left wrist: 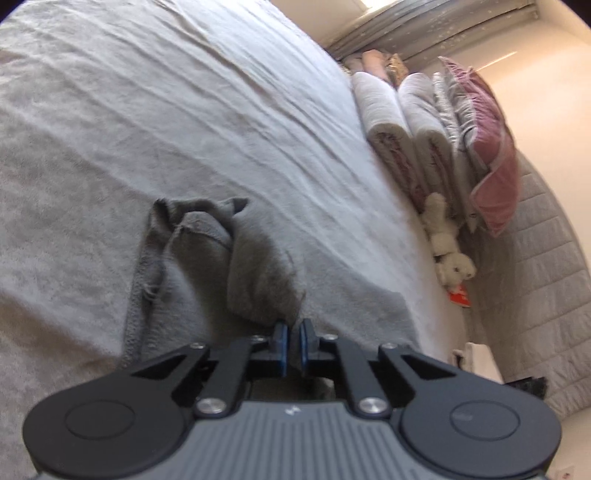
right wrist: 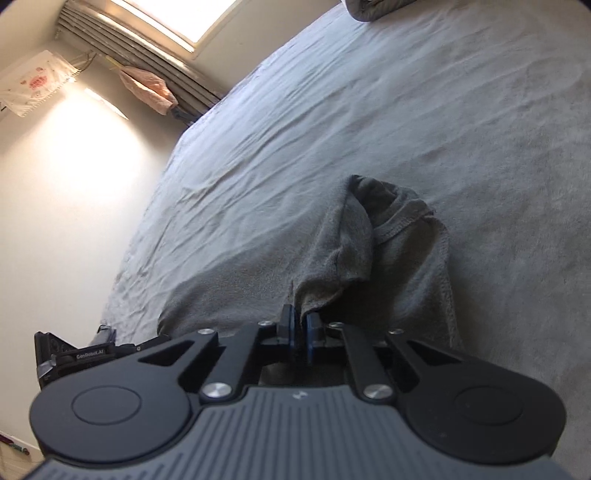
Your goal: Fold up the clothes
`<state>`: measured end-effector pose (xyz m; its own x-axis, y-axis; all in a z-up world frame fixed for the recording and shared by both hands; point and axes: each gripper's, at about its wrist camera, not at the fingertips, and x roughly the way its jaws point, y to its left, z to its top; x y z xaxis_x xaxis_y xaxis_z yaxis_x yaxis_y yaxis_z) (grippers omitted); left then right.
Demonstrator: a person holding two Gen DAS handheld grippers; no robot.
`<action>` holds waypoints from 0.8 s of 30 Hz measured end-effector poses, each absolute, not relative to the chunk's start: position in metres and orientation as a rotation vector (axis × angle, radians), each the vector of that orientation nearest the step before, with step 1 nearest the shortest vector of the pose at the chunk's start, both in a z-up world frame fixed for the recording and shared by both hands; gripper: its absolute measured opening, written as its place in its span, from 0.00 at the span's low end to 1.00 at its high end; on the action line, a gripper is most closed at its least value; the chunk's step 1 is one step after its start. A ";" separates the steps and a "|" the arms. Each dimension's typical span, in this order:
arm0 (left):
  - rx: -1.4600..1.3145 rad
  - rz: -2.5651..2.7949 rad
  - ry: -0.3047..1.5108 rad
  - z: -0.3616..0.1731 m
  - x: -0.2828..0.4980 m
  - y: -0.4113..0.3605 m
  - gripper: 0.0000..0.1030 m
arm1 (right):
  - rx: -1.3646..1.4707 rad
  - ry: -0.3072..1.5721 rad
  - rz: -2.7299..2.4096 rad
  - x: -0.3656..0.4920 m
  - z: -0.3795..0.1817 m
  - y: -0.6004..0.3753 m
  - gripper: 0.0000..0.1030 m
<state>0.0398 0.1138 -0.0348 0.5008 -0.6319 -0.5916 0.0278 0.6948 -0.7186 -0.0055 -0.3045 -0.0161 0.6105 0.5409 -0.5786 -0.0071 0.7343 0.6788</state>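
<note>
The left tongs (left wrist: 293, 332) are pressed together on a fold of the grey garment (left wrist: 255, 266), their blue-edged pads nipping the cloth right at the tips. The right tongs (right wrist: 300, 325) likewise pinch a fold of the same grey garment (right wrist: 369, 258) between narrow blue-lined pads. From each pair of tongs the cloth runs forward and away, draped in soft humps onto the bed (left wrist: 184, 110). The fabric is a matte, slightly fuzzy knit with a stitched hem and a few loose threads along one edge; one rounded, hemmed opening gapes near the far end. Under it the bed cover is pale, softly napped and creased in long shallow wrinkles. In the left wrist view, rolled pale blankets (left wrist: 384, 122), a pink cushion (left wrist: 487, 147) and a white plush toy (left wrist: 447, 243) line the far edge of the bed against a quilted headboard (left wrist: 546, 280). In the right wrist view a window (right wrist: 177, 18) glows above a cream wall.
</note>
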 end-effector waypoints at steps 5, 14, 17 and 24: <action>-0.649 -0.408 1.069 -0.042 0.044 0.110 0.07 | 0.645 0.945 0.320 -0.002 -0.024 -0.302 0.09; -0.794 -0.456 1.099 -0.058 0.044 0.113 0.34 | 0.728 0.999 0.398 0.002 -0.032 -0.300 0.38; -0.851 -0.501 1.113 -0.064 0.043 0.108 0.37 | 0.727 1.011 0.445 0.002 -0.032 -0.295 0.38; -0.796 -0.547 1.113 -0.066 0.043 0.078 0.37 | 0.637 1.011 0.462 0.001 -0.031 -0.276 0.17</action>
